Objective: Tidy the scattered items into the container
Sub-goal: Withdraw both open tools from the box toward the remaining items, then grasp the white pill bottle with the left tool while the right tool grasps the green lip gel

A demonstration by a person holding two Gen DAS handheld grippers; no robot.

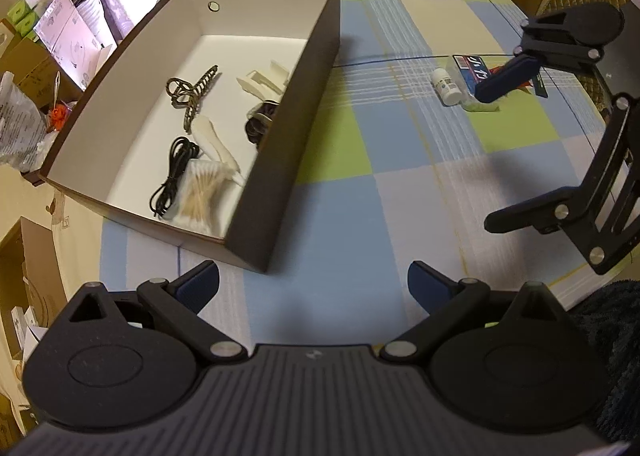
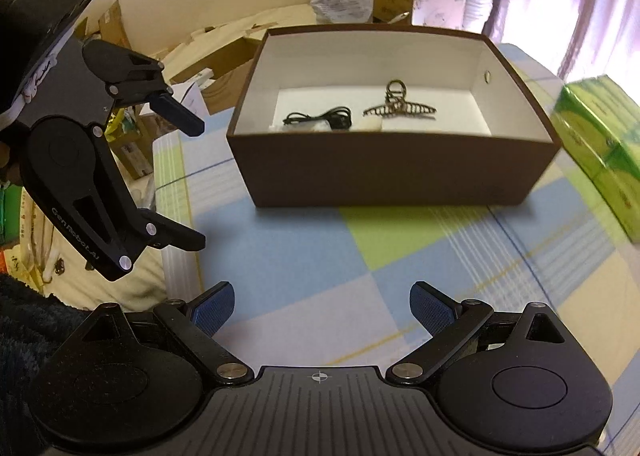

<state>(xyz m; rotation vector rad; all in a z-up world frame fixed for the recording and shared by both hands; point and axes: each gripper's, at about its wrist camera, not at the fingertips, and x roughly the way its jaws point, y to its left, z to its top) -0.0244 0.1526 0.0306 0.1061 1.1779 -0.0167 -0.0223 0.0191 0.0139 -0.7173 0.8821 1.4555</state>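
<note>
— Where are the things still left out?

— On the table [image 1: 352,192], well off from the brown box [image 1: 296,104]: a small white bottle [image 1: 447,85] and a blue packet [image 1: 474,74].

— Who is nearer?

— The right gripper [image 1: 490,160]. Its jaws are wide open, holding nothing. The left gripper [image 1: 314,288] is open and empty too, by the box.

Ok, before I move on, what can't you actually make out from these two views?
- Items left on the tablecloth, left wrist view: the right tongs cover part of the blue packet and the pale thing under it beside the small white bottle.
- Box contents, right wrist view: the near wall hides the floor's front, so only the black cable and hair claw show.
- Dark item against the box wall, left wrist view: too dim to name.
</note>
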